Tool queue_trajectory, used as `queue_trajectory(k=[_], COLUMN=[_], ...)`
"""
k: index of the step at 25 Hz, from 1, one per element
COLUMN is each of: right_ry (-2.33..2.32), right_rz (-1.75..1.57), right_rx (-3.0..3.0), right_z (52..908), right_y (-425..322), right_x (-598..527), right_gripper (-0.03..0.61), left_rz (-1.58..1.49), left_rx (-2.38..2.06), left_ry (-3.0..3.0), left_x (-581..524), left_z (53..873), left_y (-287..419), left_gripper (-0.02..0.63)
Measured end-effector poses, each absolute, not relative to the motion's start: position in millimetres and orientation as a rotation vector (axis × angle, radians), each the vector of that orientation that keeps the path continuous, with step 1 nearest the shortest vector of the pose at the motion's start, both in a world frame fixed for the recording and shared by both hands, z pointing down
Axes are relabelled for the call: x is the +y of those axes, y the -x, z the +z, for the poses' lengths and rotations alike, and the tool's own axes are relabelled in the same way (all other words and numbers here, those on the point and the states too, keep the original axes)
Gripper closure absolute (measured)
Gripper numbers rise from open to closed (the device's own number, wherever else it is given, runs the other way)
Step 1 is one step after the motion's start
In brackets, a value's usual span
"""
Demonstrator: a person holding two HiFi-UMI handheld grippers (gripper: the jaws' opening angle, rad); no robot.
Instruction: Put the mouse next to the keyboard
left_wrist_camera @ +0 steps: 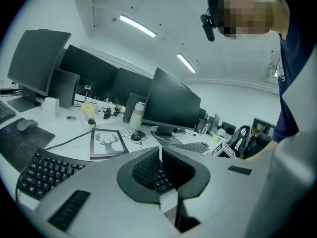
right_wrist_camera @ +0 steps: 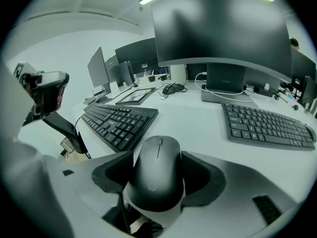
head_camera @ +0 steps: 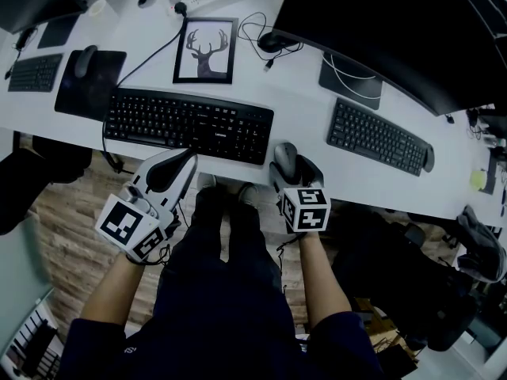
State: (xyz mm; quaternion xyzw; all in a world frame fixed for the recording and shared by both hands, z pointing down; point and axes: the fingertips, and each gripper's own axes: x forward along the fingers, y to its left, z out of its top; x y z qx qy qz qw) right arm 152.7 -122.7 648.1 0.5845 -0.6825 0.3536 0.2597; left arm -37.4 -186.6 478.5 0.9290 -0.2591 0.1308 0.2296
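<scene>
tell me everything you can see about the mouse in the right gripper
The mouse is small, black and matte, plastic by its look, with a rounded shell, a thin scroll wheel in a centre slit and no visible cable. The right gripper's dark pads press on its two sides, its front pointing away from the gripper. It is at the white desk's front edge, just right of the black keyboard; whether it rests on the desk is unclear.
</scene>
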Motion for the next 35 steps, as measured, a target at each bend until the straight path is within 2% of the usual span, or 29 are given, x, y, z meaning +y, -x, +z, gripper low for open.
queue_trajectory(k=[35], right_ry=[-1.531], right_rz=[0.824], right_rx=[-1.801], right_z=[655.1], right_y=[-151.0], right_x=[-127.9], right_gripper=[0.264], left_rz=[0.364], left_rx=[-0.722], left_ry=[-2.554], left_x=[-189.5], left_z=[477.1], left_y=[28.9], left_gripper=[0.572])
